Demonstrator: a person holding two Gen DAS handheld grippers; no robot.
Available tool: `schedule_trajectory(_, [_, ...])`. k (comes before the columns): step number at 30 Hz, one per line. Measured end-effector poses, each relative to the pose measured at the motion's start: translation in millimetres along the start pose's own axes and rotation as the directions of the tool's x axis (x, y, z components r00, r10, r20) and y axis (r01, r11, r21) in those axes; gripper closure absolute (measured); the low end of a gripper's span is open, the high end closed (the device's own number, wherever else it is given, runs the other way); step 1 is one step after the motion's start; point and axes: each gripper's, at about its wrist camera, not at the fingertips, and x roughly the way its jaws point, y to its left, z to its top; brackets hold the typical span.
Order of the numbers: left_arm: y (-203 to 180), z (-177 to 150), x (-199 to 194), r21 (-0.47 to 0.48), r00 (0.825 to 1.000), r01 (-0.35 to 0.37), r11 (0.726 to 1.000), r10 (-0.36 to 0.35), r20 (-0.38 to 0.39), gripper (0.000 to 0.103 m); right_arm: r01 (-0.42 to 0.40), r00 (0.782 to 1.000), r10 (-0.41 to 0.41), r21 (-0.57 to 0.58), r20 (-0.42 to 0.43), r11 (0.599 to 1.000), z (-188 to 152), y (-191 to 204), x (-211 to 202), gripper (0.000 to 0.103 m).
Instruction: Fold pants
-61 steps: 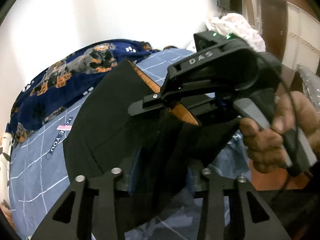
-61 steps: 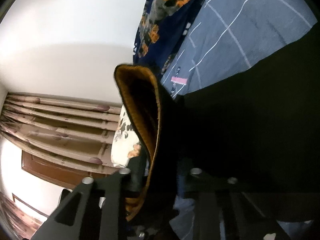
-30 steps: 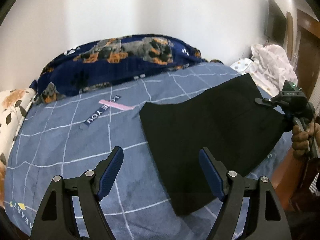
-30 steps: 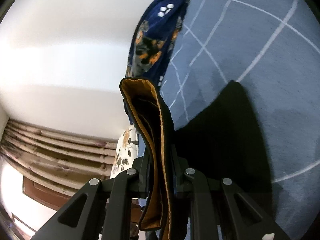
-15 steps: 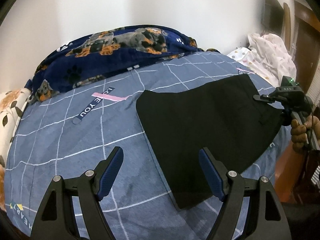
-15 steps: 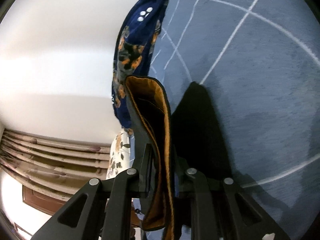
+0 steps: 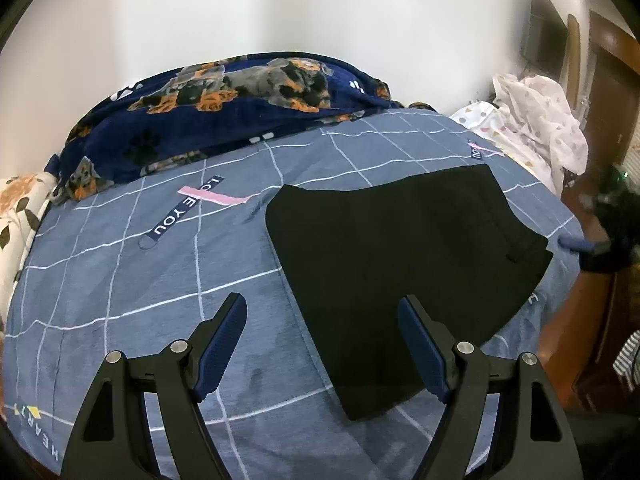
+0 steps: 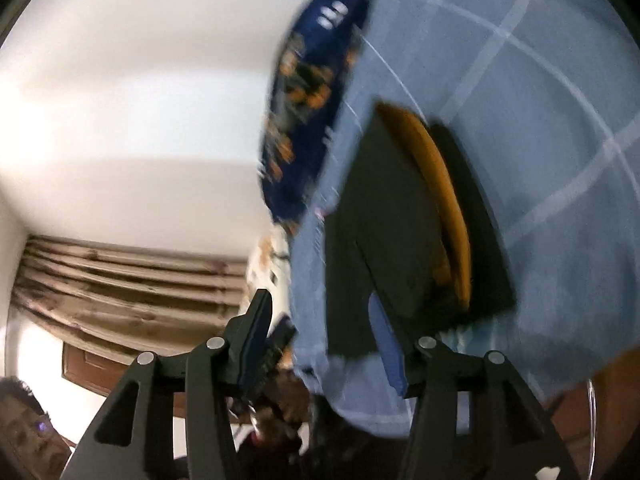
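The black pants (image 7: 400, 264) lie folded flat on the blue checked bedsheet (image 7: 120, 272). My left gripper (image 7: 322, 312) hovers open above their near-left edge with nothing between its pads. In the right wrist view, which is blurred, the pants' waistband end (image 8: 392, 220) shows its orange lining (image 8: 444, 200) and rests on the bed. My right gripper (image 8: 320, 316) has its jaws opening, and no cloth is pressed between them. From the left wrist view the right gripper (image 7: 588, 246) is a blur off the bed's right edge, just past the waistband.
A navy dog-print blanket (image 7: 224, 92) lies bunched along the wall. A white patterned cloth heap (image 7: 532, 120) sits at the far right corner, and a floral pillow (image 7: 16, 208) at the left. Brown curtains (image 8: 120, 280) hang beyond the bed. A wooden door (image 7: 608, 80) stands at the right.
The right gripper has let go of the orange-lined waistband and drawn back off the bed's edge. The waistband now lies on the bed. The left gripper has stayed open and nearly still.
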Motion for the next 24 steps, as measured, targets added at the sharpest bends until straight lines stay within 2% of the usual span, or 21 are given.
schedule_trajectory(3, [0,-1,-2,0.0,1.0,-0.001,1.0,0.001,0.006,0.024,0.065,0.998,-0.064,0.042,-0.018,0.997,-6,-17,3,0.054])
schedule_trajectory(6, [2,-2,-3,-0.005,1.0,-0.004,1.0,0.004,0.002,0.023,0.08,0.997,-0.081,0.095,0.008,0.992,-4,-36,3,0.054])
schedule_trajectory(9, [6,-3,-3,-0.016,1.0,-0.002,1.0,0.002,0.002,0.023,0.079,0.996,-0.083,0.107,0.032,0.991,-1,-38,6,0.054])
schedule_trajectory(15, [10,-5,-1,-0.038,1.0,0.006,0.999,-0.007,-0.014,0.023,0.137,0.989,-0.142,0.102,0.05,0.985,8,-33,9,0.054])
schedule_trajectory(17, [10,-4,-2,-0.035,1.0,0.004,0.999,-0.005,-0.012,0.023,0.164,0.984,-0.169,0.081,0.056,0.983,9,-31,11,0.089])
schedule_trajectory(19, [10,-4,-1,-0.032,1.0,0.003,0.999,-0.003,-0.013,0.023,0.184,0.98,-0.188,0.061,0.07,0.981,9,-28,13,0.089])
schedule_trajectory(24, [9,-4,-1,-0.032,1.0,0.003,0.999,-0.003,-0.009,0.023,0.157,0.98,-0.157,0.01,0.123,0.988,-3,-6,-3,0.089])
